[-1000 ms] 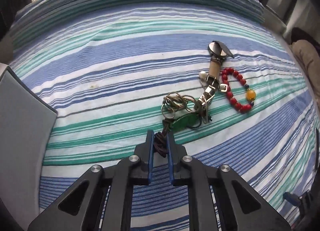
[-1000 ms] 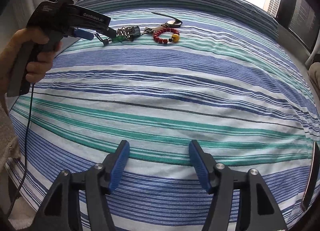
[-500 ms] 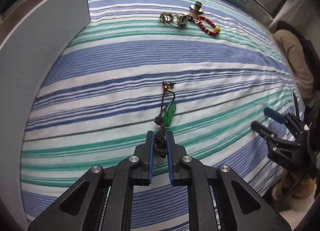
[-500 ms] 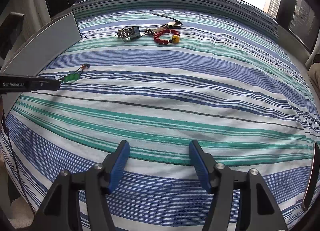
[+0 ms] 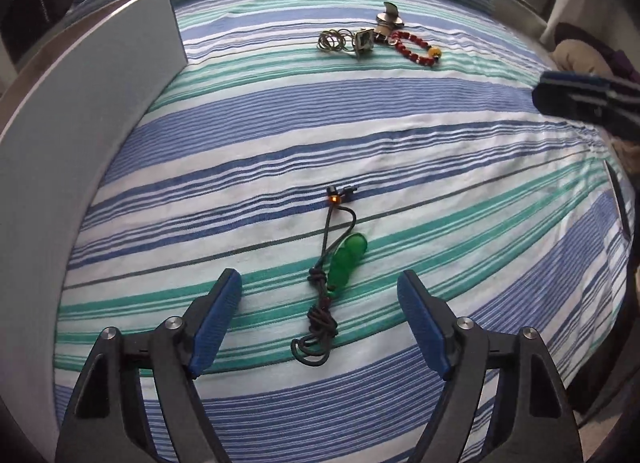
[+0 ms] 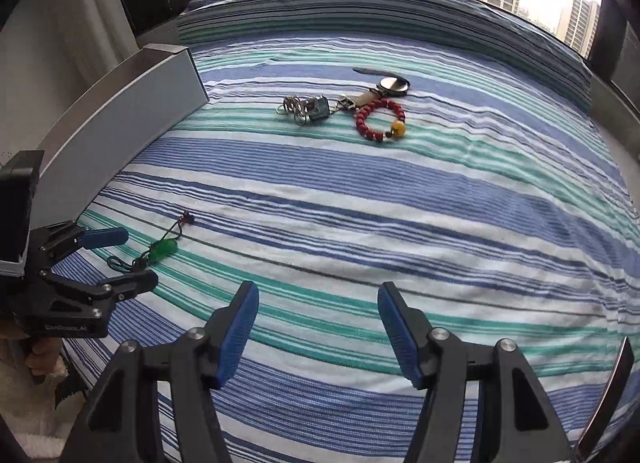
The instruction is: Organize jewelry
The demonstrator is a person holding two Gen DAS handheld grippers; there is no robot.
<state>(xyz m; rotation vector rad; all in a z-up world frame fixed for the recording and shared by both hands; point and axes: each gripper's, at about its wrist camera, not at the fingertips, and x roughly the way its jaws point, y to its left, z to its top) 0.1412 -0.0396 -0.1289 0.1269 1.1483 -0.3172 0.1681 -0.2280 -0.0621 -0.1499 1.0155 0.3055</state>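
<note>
A green pendant on a dark cord (image 5: 346,261) lies on the striped bedspread (image 5: 280,135), between the tips of my open left gripper (image 5: 320,303). It also shows in the right wrist view (image 6: 162,250), with the left gripper (image 6: 120,261) open around its cord end. At the far side lie a red bead bracelet (image 5: 416,49), a tangle of metal rings and a charm (image 5: 348,41), and a watch (image 6: 394,86). My right gripper (image 6: 318,321) is open and empty above the near part of the bed.
A long grey box (image 5: 80,115) stands along the left edge of the bed, also in the right wrist view (image 6: 120,123). The right gripper's blue finger (image 5: 576,91) shows at the right of the left wrist view. Windows lie beyond the bed.
My left gripper carried the green pendant from the jewelry pile to the near left of the bed, then opened and let it go onto the bedspread. The right gripper stayed open.
</note>
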